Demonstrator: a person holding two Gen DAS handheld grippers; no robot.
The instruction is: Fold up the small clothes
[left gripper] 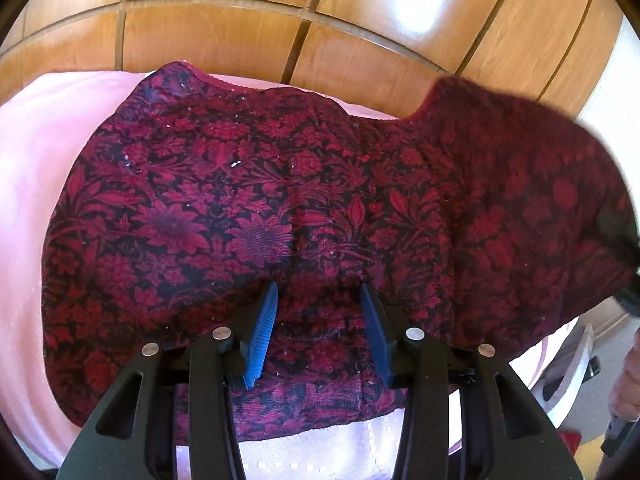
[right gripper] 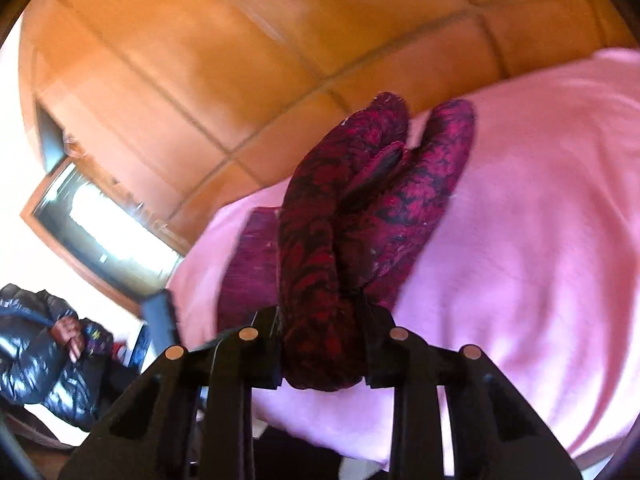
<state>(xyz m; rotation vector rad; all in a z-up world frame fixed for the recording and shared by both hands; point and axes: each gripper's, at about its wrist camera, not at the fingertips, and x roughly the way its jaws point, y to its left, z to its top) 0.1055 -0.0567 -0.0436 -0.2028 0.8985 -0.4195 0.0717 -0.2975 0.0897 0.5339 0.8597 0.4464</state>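
A dark red floral garment (left gripper: 256,200) lies spread on a pink blanket (left gripper: 36,208). My left gripper (left gripper: 318,300) is open just above the garment's near part, its blue fingertips (left gripper: 266,312) apart and holding nothing. The garment's right side (left gripper: 520,200) is lifted and blurred. In the right wrist view my right gripper (right gripper: 320,320) is shut on a bunched fold of the garment (right gripper: 320,240), which hangs up in front of the camera above the pink blanket (right gripper: 520,240). The right fingertips are hidden by the cloth.
Wooden wardrobe panels (left gripper: 320,20) stand behind the bed. A person in a dark shiny jacket (right gripper: 44,352) sits at the lower left of the right wrist view, near a window (right gripper: 104,224). White objects (left gripper: 572,368) lie off the bed's right edge.
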